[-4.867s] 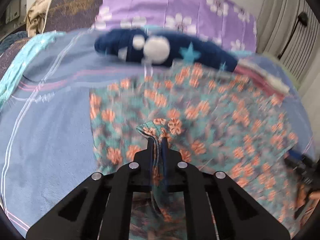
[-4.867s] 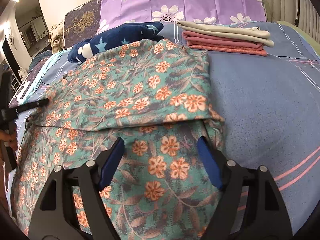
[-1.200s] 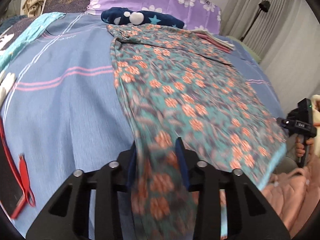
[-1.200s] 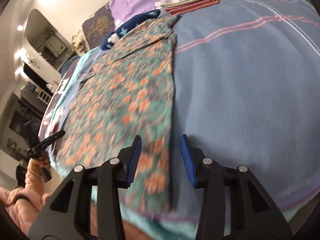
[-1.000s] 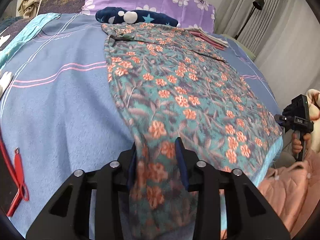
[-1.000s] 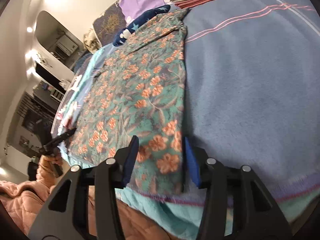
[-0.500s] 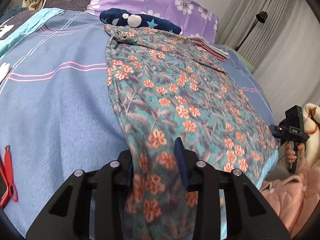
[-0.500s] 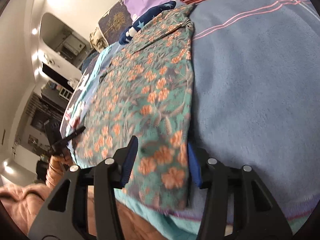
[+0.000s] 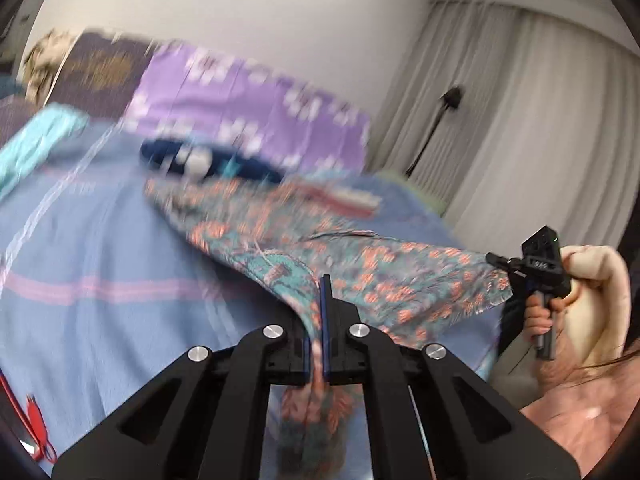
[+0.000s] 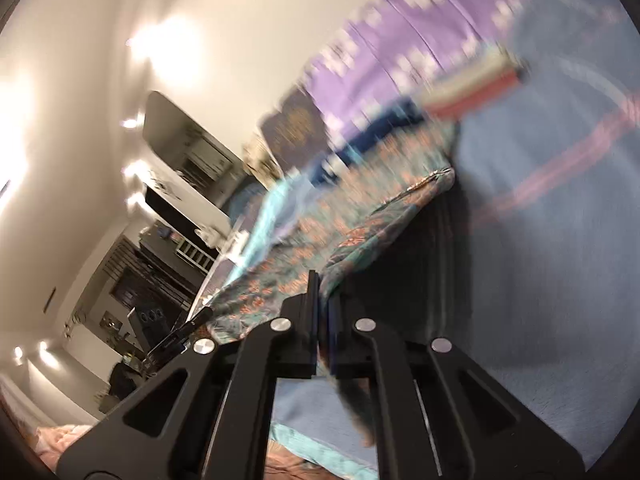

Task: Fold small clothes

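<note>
A teal garment with orange flowers lies along the blue bedspread, and its near edge is lifted off the bed. My left gripper is shut on the near left corner, with cloth hanging down between and below its fingers. My right gripper is shut on the near right corner of the same floral garment. In the left wrist view the right gripper shows at the far right in a hand, pinching the cloth's other corner. Both views are blurred.
A purple flowered pillow and a navy star-patterned item sit at the head of the bed. A folded stack of pink and beige clothes lies beside them. Red scissors rest at the left bed edge. Curtains hang on the right.
Both grippers have closed on the garment's near corners and risen, lifting that edge off the bed. Both views have tipped up toward the wall.
</note>
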Demonstrator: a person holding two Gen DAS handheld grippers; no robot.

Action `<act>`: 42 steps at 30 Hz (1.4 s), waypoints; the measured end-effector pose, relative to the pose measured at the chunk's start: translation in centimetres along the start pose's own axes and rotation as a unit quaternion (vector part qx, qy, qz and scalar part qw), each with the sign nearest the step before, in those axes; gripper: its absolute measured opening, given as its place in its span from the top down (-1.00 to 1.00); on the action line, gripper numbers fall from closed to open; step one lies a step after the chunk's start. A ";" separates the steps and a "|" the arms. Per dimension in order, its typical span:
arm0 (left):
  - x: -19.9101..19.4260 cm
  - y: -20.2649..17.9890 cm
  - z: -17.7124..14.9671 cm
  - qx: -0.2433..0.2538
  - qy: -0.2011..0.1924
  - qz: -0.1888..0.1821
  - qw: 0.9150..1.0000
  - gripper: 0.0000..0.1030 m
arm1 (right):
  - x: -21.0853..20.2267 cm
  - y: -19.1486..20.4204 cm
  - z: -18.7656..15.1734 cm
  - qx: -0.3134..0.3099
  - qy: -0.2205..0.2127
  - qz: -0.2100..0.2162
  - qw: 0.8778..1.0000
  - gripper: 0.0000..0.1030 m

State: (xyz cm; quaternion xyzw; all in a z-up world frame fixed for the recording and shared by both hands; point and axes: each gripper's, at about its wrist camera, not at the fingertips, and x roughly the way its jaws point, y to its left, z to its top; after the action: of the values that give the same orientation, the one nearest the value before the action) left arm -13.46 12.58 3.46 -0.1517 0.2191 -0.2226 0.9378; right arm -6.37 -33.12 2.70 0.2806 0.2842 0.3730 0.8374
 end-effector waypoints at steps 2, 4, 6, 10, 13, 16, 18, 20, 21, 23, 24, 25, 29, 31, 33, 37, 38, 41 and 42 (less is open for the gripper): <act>-2.3 -2.0 0.7 0.018 -0.025 -0.020 0.999 0.94 | -2.8 1.7 -0.1 -0.030 -0.023 0.008 0.999 0.94; -3.5 -3.3 0.6 0.035 -0.030 -0.015 0.999 0.93 | -5.6 2.9 -0.6 -0.065 -0.044 -0.018 0.997 0.94; -3.8 -4.3 0.1 0.056 -0.018 0.007 0.998 0.93 | -6.9 3.0 -1.4 -0.082 -0.046 -0.060 0.994 0.93; -2.4 -3.4 -0.8 0.034 0.004 0.011 0.999 0.93 | -5.4 0.0 -2.1 -0.024 -0.028 -0.075 0.996 0.93; -1.0 -2.4 -0.8 0.016 0.019 0.022 0.999 0.93 | -3.6 -1.6 -1.7 0.012 -0.021 -0.063 0.998 0.93; -0.4 -2.0 -0.4 0.022 0.022 0.032 0.999 0.93 | -2.3 -1.5 -0.6 0.002 -0.019 -0.071 0.997 0.93; -0.2 -1.6 0.3 0.018 0.017 0.033 0.999 0.93 | -1.4 -1.3 0.3 -0.001 -0.021 -0.066 0.998 0.93; 0.3 -1.2 1.0 0.016 0.013 0.040 0.999 0.93 | -0.2 -1.4 1.5 -0.007 -0.022 -0.074 0.997 0.93; 0.6 -1.0 1.5 0.017 0.013 0.044 0.999 0.93 | 0.5 -1.5 2.2 -0.010 -0.022 -0.078 0.997 0.93; 1.4 -0.7 2.4 0.020 0.011 0.051 0.998 0.93 | 1.5 -1.9 3.0 -0.011 -0.020 -0.086 0.996 0.93; 1.7 -0.4 2.8 0.020 0.011 0.055 0.998 0.93 | 2.3 -2.3 3.7 -0.009 -0.020 -0.090 0.996 0.93; 2.0 -0.1 3.2 0.020 0.010 0.058 0.998 0.93 | 2.8 -2.5 4.2 -0.008 -0.020 -0.092 0.996 0.93; 4.1 1.5 5.1 0.012 0.015 0.071 0.997 0.93 | 5.1 -3.6 6.3 -0.009 -0.017 -0.100 0.995 0.93; 5.2 2.2 5.6 0.012 0.021 0.078 0.997 0.93 | 6.4 -4.2 7.1 -0.009 -0.010 -0.108 0.994 0.93; 6.3 3.0 6.0 0.009 0.028 0.084 0.996 0.93 | 7.7 -5.1 7.5 -0.004 0.003 -0.117 0.993 0.93; 8.4 4.7 6.3 -0.008 0.041 0.090 0.995 0.93 | 10.0 -6.9 7.6 0.003 0.028 -0.138 0.990 0.93; 8.9 5.1 6.4 -0.012 0.045 0.092 0.995 0.93 | 10.3 -7.3 7.7 0.006 0.031 -0.140 0.990 0.93; 10.4 6.2 6.3 -0.019 0.056 0.098 0.993 0.93 | 11.4 -8.1 7.9 0.011 0.038 -0.143 0.989 0.92; 10.7 6.4 6.2 -0.020 0.060 0.101 0.993 0.93 | 12.0 -8.5 7.9 0.008 0.045 -0.150 0.988 0.91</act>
State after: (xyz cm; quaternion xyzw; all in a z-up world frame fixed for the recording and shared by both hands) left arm 0.35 14.07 2.69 -0.1335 0.2935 -0.1309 0.9375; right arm 9.74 -30.54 -0.97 0.2245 0.3639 0.2530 0.8679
